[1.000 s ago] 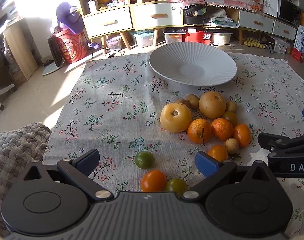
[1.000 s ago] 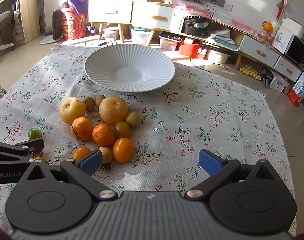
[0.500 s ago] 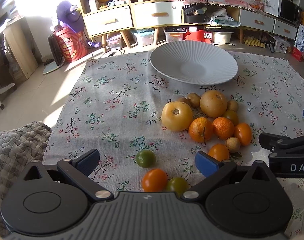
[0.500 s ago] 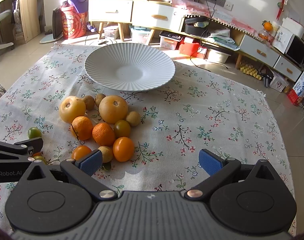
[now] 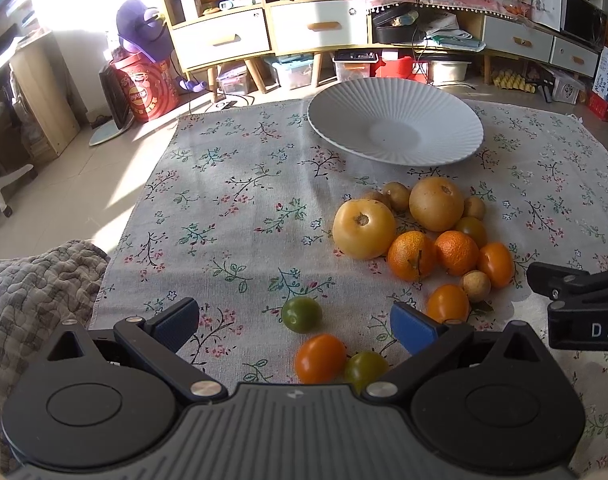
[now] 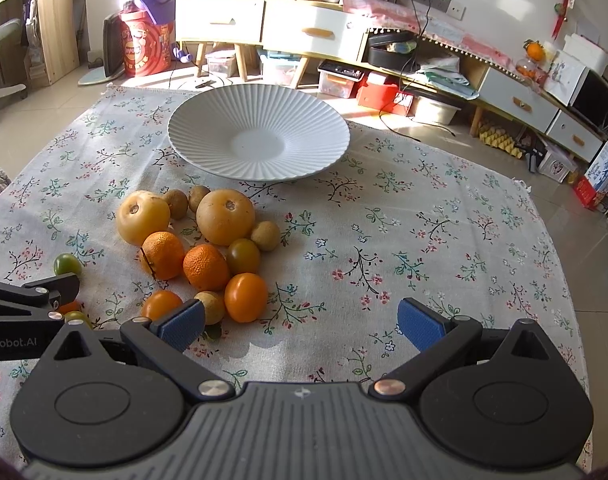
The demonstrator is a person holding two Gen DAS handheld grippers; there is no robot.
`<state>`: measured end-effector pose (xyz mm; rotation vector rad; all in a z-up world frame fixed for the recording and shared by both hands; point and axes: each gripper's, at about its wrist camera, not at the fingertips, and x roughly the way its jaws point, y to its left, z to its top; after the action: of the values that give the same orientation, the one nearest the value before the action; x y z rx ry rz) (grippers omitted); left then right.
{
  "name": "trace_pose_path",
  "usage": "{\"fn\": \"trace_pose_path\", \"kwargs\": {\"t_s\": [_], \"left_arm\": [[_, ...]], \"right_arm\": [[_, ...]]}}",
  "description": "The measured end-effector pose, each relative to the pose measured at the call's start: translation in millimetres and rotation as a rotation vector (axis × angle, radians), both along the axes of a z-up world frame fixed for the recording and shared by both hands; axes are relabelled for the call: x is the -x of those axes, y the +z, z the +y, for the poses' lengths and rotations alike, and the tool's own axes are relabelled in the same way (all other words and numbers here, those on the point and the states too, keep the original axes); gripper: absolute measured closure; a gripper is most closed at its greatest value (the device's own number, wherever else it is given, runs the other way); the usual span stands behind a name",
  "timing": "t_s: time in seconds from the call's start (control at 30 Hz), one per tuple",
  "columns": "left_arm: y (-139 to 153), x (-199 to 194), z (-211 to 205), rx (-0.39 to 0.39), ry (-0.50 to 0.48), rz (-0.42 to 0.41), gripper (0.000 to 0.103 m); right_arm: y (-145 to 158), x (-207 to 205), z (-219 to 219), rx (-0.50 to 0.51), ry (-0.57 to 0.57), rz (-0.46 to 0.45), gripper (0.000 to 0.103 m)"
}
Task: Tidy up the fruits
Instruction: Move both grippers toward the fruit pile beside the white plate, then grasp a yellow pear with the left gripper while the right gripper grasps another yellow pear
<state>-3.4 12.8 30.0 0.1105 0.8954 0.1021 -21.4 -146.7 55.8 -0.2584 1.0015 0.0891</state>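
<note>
Little has changed over the last second: both tools have drifted only slightly and no fruit has shifted. Read: the task is at its start, nothing sorted yet, the plate bare.

Left tool [image 5: 293, 322]: fingers spread wide, holding nothing, touching nothing. Hovers low over the flowered cloth [image 5: 231, 208] on the desk. Nearest, just ahead between its blue pads, an orange cherry tomato [image 5: 320, 358] touching a dull green one [image 5: 366, 367]. Slightly beyond, a bright green tomato [image 5: 301, 314], apart from that pair. These three look like the closest candidates for a first grasp.

Right tool [image 6: 301, 324]: likewise wide open and empty. Its left pad [image 6: 182, 325] sits in front of a small brown longan [image 6: 212, 306], partly covering it; contact cannot be judged. Bare cloth lies between its fingers.

Further ahead and left of the right tool, the main heap: an orange tomato [image 6: 245, 297], two mandarins [image 6: 205, 267] touching each other, an olive-green tomato [image 6: 243, 256], then two large yellow-brown pears [image 6: 225, 217] with more longans tucked behind and beside them.

Farthest on the desk, beyond the heap and apart from it, the white ribbed plate [image 6: 207, 148], the likely destination.

Judgement: small round fruit will roll easily on cloth; a centred, gentle close is needed.
</note>
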Motion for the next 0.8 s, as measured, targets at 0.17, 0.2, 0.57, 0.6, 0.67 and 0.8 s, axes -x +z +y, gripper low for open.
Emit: {"fn": "trace_pose_path", "kwargs": {"t_s": [0.17, 0.2, 0.57, 0.6, 0.67, 0.8], "left_arm": [[0.4, -0.4, 1.8, -0.003, 0.003, 0.002, 0.008], [0.4, -0.5, 2.3, -0.002, 0.005, 0.002, 0.008], [6.1, 2.8, 24.9, 0.026, -0.053, -0.078, 0.008], [6.4, 2.8, 27.3, 0.027, -0.063, -0.078, 0.008], [5.9, 1.1, 31.1, 0.031, -0.082, -0.067, 0.008], [2.8, -4.1, 37.9, 0.047, -0.106, -0.053, 0.008]], "right_arm": [[-0.3, -1.6, 1.8, 0.003, 0.002, 0.004, 0.0], [-0.2, -1.7, 1.9, 0.003, 0.003, 0.004, 0.0], [8.2, -10.8, -5.7, -0.032, 0.051, -0.024, 0.0], [8.8, -12.4, -8.0, -0.047, 0.053, -0.021, 0.0], [8.8, -15.3, -11.2, -0.077, 0.058, -0.007, 0.0], [4.9, -19.5, -13.8, -0.117, 0.076, 0.027, 0.0]]}}
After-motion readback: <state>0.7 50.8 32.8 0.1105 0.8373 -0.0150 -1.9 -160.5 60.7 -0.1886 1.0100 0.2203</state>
